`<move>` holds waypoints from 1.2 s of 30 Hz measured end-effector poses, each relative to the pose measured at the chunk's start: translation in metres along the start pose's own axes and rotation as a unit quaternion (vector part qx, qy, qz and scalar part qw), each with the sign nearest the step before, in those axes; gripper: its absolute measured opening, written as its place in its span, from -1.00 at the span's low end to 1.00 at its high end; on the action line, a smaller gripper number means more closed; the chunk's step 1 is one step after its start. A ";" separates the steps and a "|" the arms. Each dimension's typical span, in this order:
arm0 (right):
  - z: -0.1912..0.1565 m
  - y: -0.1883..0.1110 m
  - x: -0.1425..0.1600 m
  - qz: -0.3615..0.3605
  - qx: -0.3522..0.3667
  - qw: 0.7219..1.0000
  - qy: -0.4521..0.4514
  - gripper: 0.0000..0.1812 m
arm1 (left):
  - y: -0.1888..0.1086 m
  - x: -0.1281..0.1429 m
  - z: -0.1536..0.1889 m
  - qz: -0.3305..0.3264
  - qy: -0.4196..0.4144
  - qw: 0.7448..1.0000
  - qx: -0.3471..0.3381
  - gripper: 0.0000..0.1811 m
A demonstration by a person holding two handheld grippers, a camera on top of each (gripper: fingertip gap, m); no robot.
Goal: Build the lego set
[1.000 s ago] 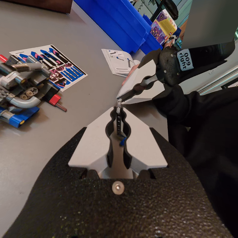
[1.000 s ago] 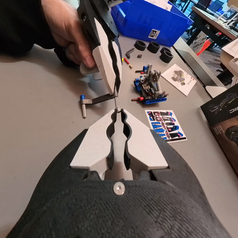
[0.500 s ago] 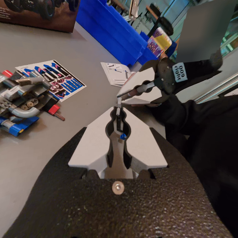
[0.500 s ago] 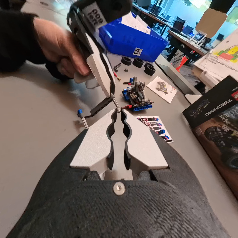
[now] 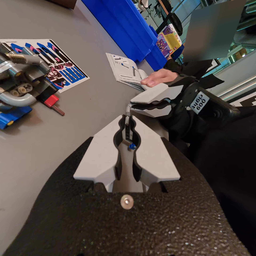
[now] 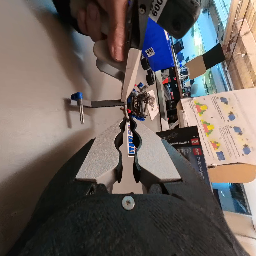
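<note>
My left gripper (image 5: 127, 117) clamps a black beam (image 5: 127, 131); my right gripper (image 6: 128, 119) pinches the grey axle (image 6: 125, 110) at its far end.

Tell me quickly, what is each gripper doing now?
Left gripper: shut on the long black Lego beam with a grey and blue end.
Right gripper: shut on the thin grey axle at that beam's end.

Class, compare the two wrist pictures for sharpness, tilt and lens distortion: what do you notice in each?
Left wrist view: mostly sharp, the sticker sheet crisp, straight edges of the blue bin fanning out from wide-angle distortion. Right wrist view: rolled sideways, so the table stands on edge, with motion blur smearing the blue-capped grey axle and the background.
</note>
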State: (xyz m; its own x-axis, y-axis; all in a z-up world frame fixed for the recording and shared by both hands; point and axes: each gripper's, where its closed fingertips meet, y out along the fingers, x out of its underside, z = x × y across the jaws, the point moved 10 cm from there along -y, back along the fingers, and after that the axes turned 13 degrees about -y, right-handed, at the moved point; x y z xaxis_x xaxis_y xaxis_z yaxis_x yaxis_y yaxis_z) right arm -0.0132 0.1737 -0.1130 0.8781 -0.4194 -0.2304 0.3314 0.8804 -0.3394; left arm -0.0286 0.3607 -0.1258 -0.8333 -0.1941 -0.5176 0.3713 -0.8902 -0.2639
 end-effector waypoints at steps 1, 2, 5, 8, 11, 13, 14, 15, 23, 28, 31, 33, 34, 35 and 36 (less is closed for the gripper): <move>-0.001 0.000 0.000 0.006 -0.007 1.000 0.003 -0.95 | -0.001 0.001 -0.001 -0.001 -0.002 1.000 0.003 -0.95; 0.000 0.001 0.002 0.017 -0.014 0.999 0.028 -0.95 | -0.001 0.001 -0.002 -0.002 -0.005 1.000 0.009 -0.95; 0.006 -0.001 0.010 0.074 -0.031 0.986 0.144 -0.95 | -0.003 0.000 -0.001 0.008 0.008 0.999 0.040 -0.95; 0.010 -0.004 0.019 0.119 -0.047 0.968 0.216 -0.94 | -0.002 -0.001 0.006 0.002 0.073 0.997 0.021 -0.95; 0.010 -0.004 0.022 0.137 -0.073 0.956 0.250 -0.95 | -0.002 0.000 0.011 -0.010 0.133 0.991 -0.009 -0.96; 0.010 -0.003 0.025 0.147 -0.097 0.946 0.271 -0.94 | -0.001 0.001 0.017 -0.017 0.185 0.982 -0.034 -0.96; 0.011 -0.003 0.026 0.156 -0.106 0.940 0.284 -0.94 | -0.001 0.001 0.020 -0.020 0.211 0.976 -0.044 -0.95; 0.012 -0.003 0.027 0.165 -0.113 0.934 0.296 -0.94 | -0.001 0.000 0.025 -0.018 0.233 0.971 -0.050 -0.96; 0.023 -0.008 0.039 0.262 -0.114 0.856 0.430 -0.95 | -0.006 -0.006 0.041 0.047 0.254 0.966 -0.008 -0.95; 0.027 -0.011 0.044 0.304 -0.104 0.821 0.473 -0.95 | -0.005 -0.007 0.049 0.067 0.279 0.958 -0.007 -0.95; 0.028 -0.012 0.044 0.320 -0.101 0.813 0.476 -0.94 | -0.006 -0.007 0.060 0.060 0.322 0.944 -0.037 -0.95; 0.027 -0.011 0.043 0.321 -0.110 0.807 0.484 -0.94 | -0.005 -0.005 0.066 0.047 0.351 0.933 -0.063 -0.96; 0.027 -0.011 0.043 0.325 -0.119 0.801 0.488 -0.95 | -0.005 -0.004 0.068 0.045 0.368 0.926 -0.072 -0.96; 0.027 -0.011 0.043 0.328 -0.120 0.798 0.492 -0.95 | -0.005 -0.004 0.070 0.044 0.379 0.921 -0.082 -0.96; 0.027 -0.011 0.043 0.328 -0.119 0.796 0.495 -0.95 | -0.004 -0.004 0.070 0.041 0.381 0.919 -0.089 -0.96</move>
State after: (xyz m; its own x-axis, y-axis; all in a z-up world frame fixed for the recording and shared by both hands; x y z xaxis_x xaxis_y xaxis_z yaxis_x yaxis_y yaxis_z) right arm 0.0308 0.1522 -0.0943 0.0945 0.0402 -0.9947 -0.2636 0.9645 0.0140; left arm -0.0558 0.3362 -0.0653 -0.2953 0.1480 -0.9439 0.5380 -0.7907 -0.2923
